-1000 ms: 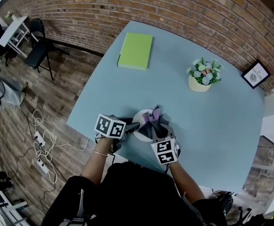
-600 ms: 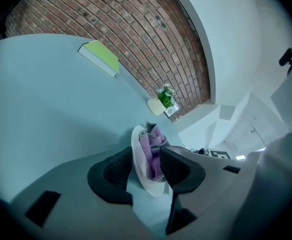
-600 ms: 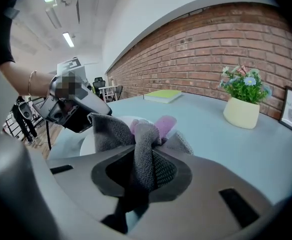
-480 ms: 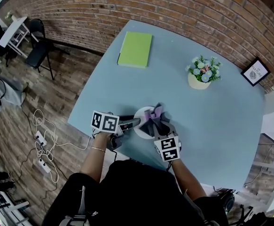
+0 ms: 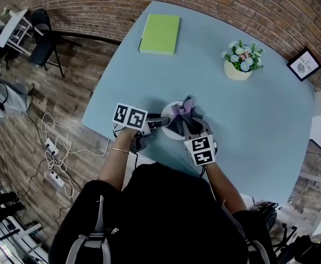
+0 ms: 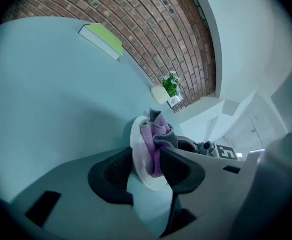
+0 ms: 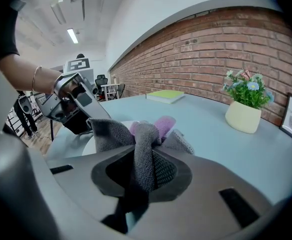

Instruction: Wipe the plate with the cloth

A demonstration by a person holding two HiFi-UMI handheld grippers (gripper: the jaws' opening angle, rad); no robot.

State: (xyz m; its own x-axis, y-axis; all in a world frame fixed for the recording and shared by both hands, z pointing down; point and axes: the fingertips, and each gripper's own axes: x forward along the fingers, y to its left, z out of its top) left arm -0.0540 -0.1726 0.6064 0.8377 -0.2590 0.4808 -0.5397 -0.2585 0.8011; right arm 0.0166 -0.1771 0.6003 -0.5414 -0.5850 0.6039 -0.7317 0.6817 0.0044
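A person in dark clothing leans over the near edge of a pale blue table (image 5: 259,125), a hand-held gripper in each hand. The left gripper (image 6: 144,165) is clamped on the rim of a small white plate (image 6: 135,149), one jaw under it and one on top. The right gripper (image 7: 143,169) is closed on a bunched grey and purple cloth (image 7: 144,134), a grey fold pinched between its jaws and the rest heaped on the plate's face. The plate sits close to the table's near edge, between the two grippers, and the cloth lies up against the left gripper's upper jaw. No view shows whether that jaw has caught it.

The wiping looks to be under way, with the risk in the hold. The plate is gripped only at its rim, so a hard push from the cloth could lever it out of the jaws or slide it towards the near edge. If the cloth is snagged under the left jaw, a pull could drag the plate with it. The tight bunching may also leave parts of the plate unwiped.

Farther across the table stand a potted bunch of flowers (image 5: 238,69) and a green book (image 5: 160,33), both well apart from the work. Beyond them are a framed picture (image 5: 303,65), a brick wall (image 5: 248,4) and a chair (image 5: 44,43) on the wooden floor
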